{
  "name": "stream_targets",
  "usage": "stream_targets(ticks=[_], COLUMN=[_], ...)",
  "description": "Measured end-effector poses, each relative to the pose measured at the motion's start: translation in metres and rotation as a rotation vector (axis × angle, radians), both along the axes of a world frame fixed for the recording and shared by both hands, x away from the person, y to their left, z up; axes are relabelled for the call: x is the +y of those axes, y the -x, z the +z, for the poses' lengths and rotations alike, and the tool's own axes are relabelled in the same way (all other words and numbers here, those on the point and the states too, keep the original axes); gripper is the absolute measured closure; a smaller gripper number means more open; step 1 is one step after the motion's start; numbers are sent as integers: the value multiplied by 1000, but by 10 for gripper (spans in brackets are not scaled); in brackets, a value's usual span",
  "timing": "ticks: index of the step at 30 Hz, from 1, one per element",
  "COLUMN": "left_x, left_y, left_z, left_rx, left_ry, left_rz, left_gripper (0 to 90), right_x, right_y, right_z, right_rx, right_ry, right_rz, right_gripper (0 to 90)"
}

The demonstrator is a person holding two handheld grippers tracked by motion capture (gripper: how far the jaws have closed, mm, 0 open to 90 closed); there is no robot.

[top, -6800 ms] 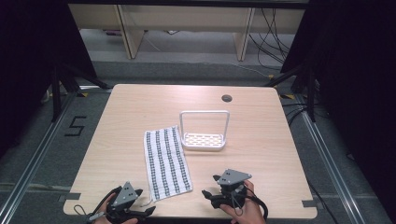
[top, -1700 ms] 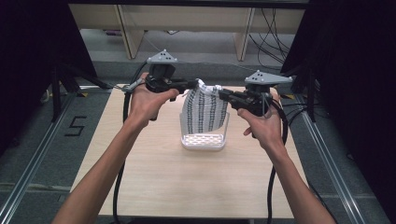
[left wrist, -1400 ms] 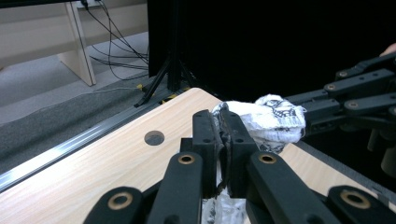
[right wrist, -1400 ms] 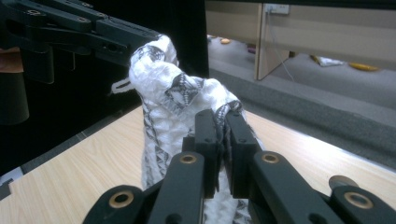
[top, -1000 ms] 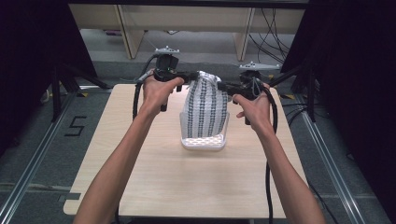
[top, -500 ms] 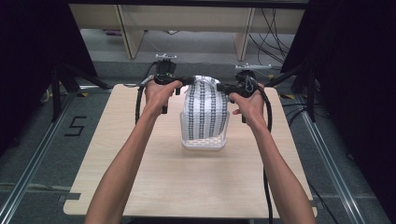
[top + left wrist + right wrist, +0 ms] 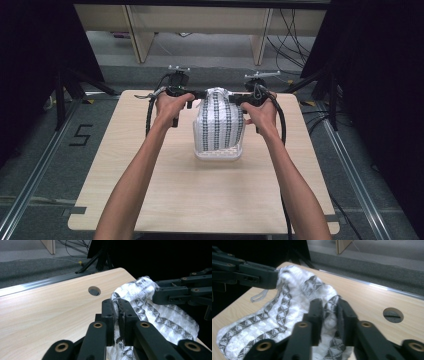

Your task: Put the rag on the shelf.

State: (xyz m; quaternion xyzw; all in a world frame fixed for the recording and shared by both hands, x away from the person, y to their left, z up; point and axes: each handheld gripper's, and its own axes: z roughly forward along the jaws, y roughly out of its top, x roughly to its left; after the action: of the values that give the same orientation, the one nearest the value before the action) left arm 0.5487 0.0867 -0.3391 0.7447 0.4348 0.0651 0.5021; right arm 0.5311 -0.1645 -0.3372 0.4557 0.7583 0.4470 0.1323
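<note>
Draping over the top bar of a white wire-handled rack [image 7: 218,154] near the table's far middle, a soft white cloth with dark woven stripes [image 7: 218,122], hanging down front and back. Judging by the folds: light, limp, no stiffness at all, not fragile, likely to sag or slide off the bar unless spread evenly. Best taken at the upper edge or corners, one pinch each side, as now. Left gripper [image 7: 115,315]: nearly closed, a fold of cloth squeezed between the black fingers. Right gripper [image 7: 329,315]: narrowly parted, bunched cloth clamped in the gap. Seen from above: both bare forearms, the rack and the light wooden table [image 7: 150,200] whole. Seen from the gripper views instead: the pinch itself, the weave, a round cable hole [image 7: 94,290] in the tabletop.
</note>
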Motion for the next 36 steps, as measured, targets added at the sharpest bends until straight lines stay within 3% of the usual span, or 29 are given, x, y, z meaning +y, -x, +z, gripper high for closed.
stream_targets(ticks=[3,6,9,10,11,13,21,25,27,28,32,36], left_x=[-1,0,1,1,1,0,3,6,7,8,13,19], left_y=[0,0,0,1,1,2,8,12,14,15,17,22], left_z=[-2,-1,0,0,1,1,4,6,7,7,6,7], left_rx=[14,17,30,31,33,34,33,29,28,35,50,47], left_ry=[-24,-20,-17,-23,-22,-24,-33,-19,-17,-19,-32,-37], left_rz=[-1,23,25,22,21,13,-16,-26,-26,-27,-23,-20], left_gripper=[719,590,524,520,516,514,506,491,470,453,393,348], right_x=[2,1,-1,1,-2,-1,-9,-13,-17,-18,-23,-24], right_y=[-1,-2,-3,1,-2,1,4,8,8,11,14,21], right_z=[-4,-7,-9,-8,-9,-8,-2,2,4,6,8,12], right_rx=[3,22,9,56,21,36,5,16,-9,11,-17,-7], right_ry=[14,15,18,-5,8,-3,8,-22,-10,-21,-7,-11], right_rz=[5,-3,2,-26,-3,-15,9,6,15,2,19,18], right_gripper=[685,634,597,582,580,574,551,538,528,522,498,476])
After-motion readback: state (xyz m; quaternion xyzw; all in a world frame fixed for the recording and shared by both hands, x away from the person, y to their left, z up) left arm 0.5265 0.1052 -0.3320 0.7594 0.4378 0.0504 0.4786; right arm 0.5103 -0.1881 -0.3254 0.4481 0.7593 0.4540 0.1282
